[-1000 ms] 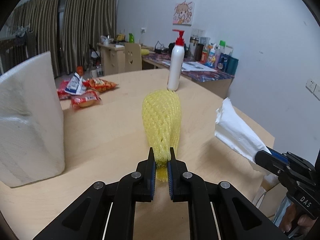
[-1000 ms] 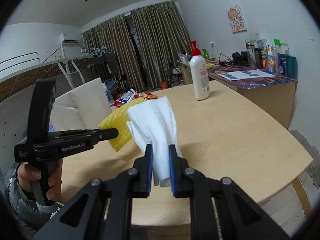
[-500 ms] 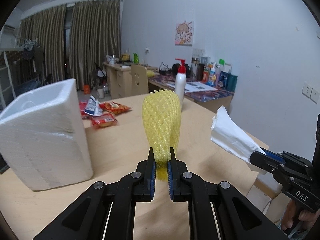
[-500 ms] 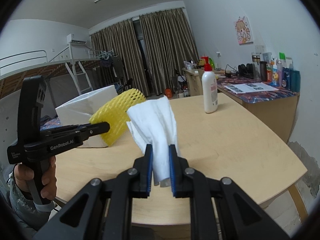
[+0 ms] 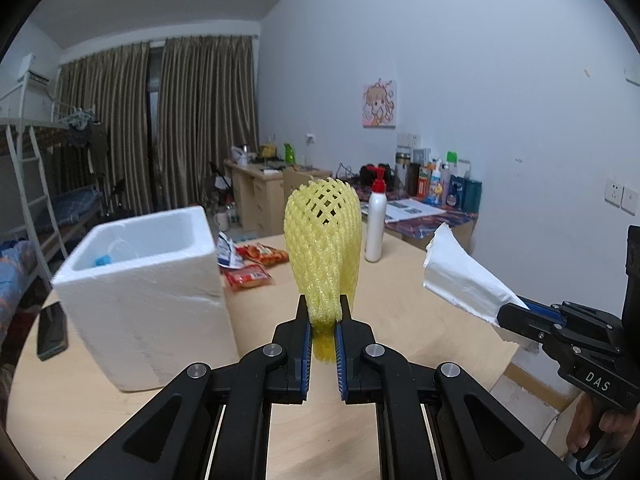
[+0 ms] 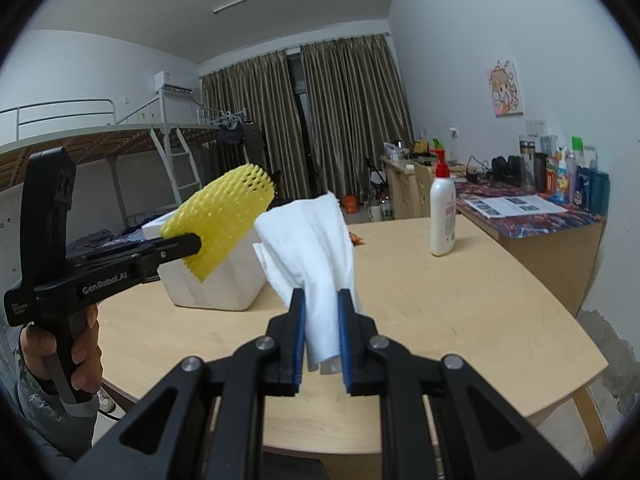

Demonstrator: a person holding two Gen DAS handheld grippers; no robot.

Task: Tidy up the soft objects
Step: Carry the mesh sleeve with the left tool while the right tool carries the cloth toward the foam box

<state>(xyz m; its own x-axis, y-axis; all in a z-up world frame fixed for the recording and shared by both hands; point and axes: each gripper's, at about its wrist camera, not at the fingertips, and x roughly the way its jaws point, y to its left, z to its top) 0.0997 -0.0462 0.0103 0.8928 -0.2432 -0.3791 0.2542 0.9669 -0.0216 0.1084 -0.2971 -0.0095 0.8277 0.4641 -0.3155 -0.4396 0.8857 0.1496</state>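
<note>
Above a round wooden table point(image 5: 400, 312), a yellow foam net point(image 5: 322, 248) is pinched at frame centre by the left gripper point(image 5: 323, 320), a white tissue point(image 6: 316, 248) by the right gripper point(image 6: 322, 312), while contents of the foam box point(image 5: 152, 288) at left are blurred.

Foam box point(image 5: 152, 280) on table point(image 5: 400, 320), snack packs point(image 5: 248, 268) behind, bottle point(image 5: 375, 226) further right.

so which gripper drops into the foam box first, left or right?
Probably left. The left gripper, shut on the yellow foam net, is nearer the open foam box; the right gripper, with the white tissue, is farther away.
</note>
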